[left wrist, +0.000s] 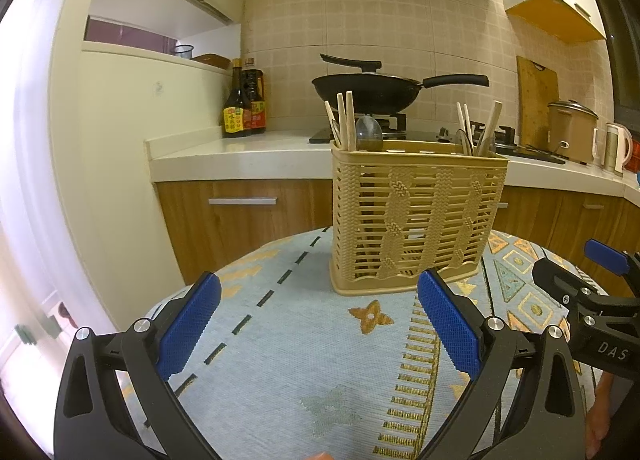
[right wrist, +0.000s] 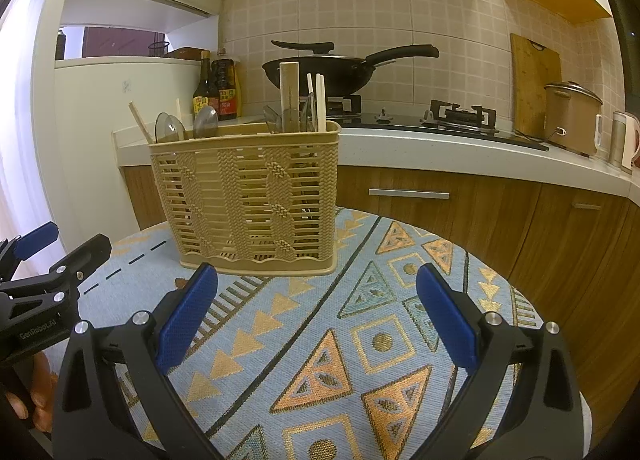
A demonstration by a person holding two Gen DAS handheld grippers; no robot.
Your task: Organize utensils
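Note:
A tan woven plastic utensil basket (left wrist: 416, 215) stands upright on a round table with a patterned blue cloth (left wrist: 304, 348); it also shows in the right wrist view (right wrist: 248, 195). Wooden chopsticks (left wrist: 345, 119) and clear spoons (left wrist: 369, 132) stick up from its left end, and more chopsticks (left wrist: 490, 125) from its right end. In the right wrist view a flat wooden spatula (right wrist: 289, 93) and spoons (right wrist: 205, 121) rise from it. My left gripper (left wrist: 318, 324) is open and empty, just short of the basket. My right gripper (right wrist: 316, 316) is open and empty, also just short of it.
Behind the table runs a kitchen counter (left wrist: 240, 155) with sauce bottles (left wrist: 244, 103), a black wok on the stove (left wrist: 368, 89), a cutting board (right wrist: 534, 83), a rice cooker (right wrist: 570, 117) and a kettle (left wrist: 616, 147). Wooden cabinets (right wrist: 460, 207) stand below.

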